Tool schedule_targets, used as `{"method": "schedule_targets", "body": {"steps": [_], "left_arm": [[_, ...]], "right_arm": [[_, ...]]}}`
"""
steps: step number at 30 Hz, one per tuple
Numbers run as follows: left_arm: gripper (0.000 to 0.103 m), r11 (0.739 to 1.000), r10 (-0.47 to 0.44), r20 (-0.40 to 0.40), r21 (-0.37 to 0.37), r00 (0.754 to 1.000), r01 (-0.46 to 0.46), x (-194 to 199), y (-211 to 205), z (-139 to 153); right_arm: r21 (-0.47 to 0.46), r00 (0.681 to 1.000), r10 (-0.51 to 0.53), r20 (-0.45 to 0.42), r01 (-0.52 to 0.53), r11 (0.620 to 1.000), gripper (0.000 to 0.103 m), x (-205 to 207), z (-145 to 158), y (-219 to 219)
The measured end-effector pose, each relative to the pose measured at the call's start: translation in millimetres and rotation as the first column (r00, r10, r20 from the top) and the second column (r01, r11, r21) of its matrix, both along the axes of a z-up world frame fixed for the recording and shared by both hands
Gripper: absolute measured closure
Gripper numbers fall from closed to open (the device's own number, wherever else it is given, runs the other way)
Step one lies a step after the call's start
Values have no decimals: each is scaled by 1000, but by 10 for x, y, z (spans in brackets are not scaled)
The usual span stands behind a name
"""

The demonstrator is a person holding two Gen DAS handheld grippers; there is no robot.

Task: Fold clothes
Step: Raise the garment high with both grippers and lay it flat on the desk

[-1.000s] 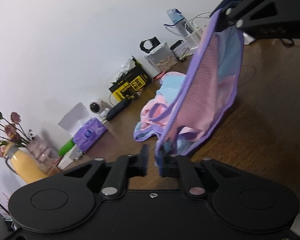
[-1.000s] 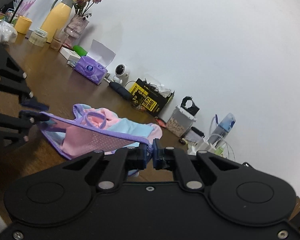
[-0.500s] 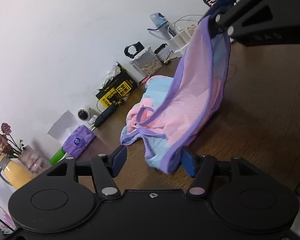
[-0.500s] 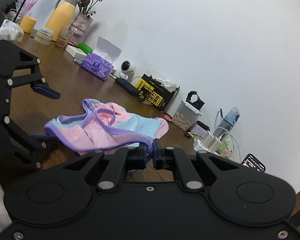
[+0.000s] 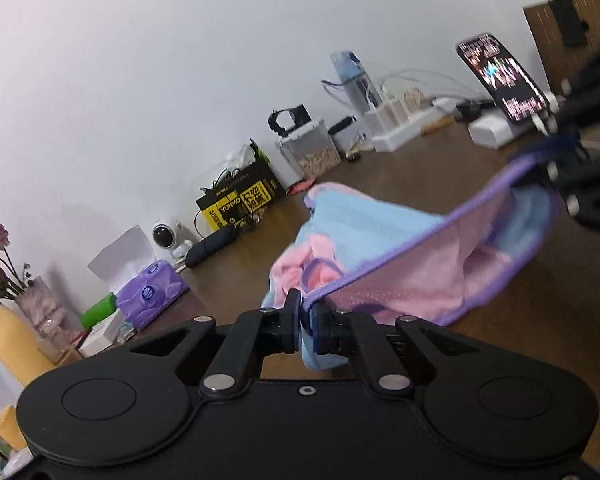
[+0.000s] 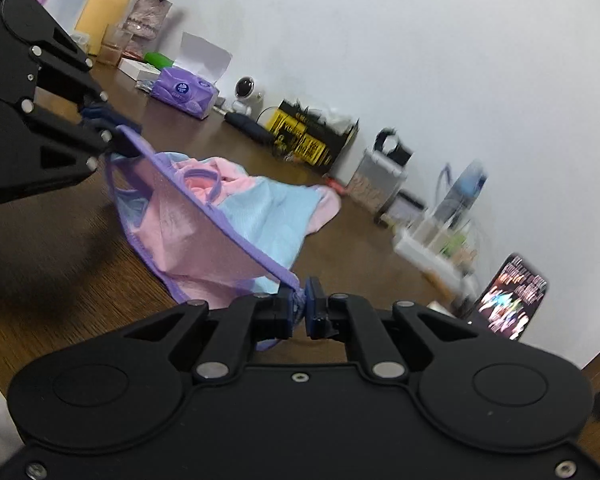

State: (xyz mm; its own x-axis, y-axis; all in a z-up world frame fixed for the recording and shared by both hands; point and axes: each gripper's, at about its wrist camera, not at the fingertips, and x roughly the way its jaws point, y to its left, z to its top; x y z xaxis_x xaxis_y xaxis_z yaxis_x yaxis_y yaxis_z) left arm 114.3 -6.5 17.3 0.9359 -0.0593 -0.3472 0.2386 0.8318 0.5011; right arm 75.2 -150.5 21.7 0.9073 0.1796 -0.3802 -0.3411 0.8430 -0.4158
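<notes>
Clothes here means one small garment (image 5: 404,276), pink and light blue with purple trim, stretched between the two tools above the worktop (image 5: 452,184). At the lower centre of the left wrist view, the left gripper (image 5: 306,322) has just been closing its jaws, and they now pinch the purple hem, blue cloth bunched between the pads. In the right wrist view the right gripper (image 6: 300,306) has its jaws nearly together on the other end of that hem, low in the middle of the frame. The trim runs taut from one grip to the other, the cloth sagging below it, while the rest lies crumpled on the brown wood behind. Farther out, along the white wall, stand a purple tissue pack (image 6: 184,92), a small round camera (image 5: 166,236), a black-and-yellow box (image 5: 240,204), and a lit phone (image 6: 510,298) at the lower right.
</notes>
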Motion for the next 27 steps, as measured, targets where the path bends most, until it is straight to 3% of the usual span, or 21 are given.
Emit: {"method": "schedule_targets", "body": {"steps": [3,6,7,11,16,20,23,27], "left_arm": [[97,999,-39,48,-29,998,40,169,85,563],[97,995,-54,166,-70,985,66,138,203,1305],[97,991,-75,232,-90,970,99,57,272,1712],[97,983,-142,401,-50,905,176,-182,305,2810],[95,981,-145,492,-42,859,189,-278,319,3607],[94,982,-148,483,-34,863,188,-187,333,3721],[94,984,-139,467,-31,873,174,-5,325,3625],[94,990,-123,390,-20,912,142,545,288,3234]], "right_arm": [[-23,997,56,54,-55,998,95,68,275,-2],[0,978,81,191,-82,997,95,87,1004,-138],[8,967,93,238,-97,995,95,67,1292,-195],[0,920,142,366,-153,988,95,6,2382,-359],[54,873,126,471,-171,984,95,-117,3346,-483],[32,853,134,504,-173,984,95,-167,3562,-490],[24,877,142,460,-172,985,95,33,3545,-471],[28,916,137,376,-160,987,95,461,3311,-405]]}}
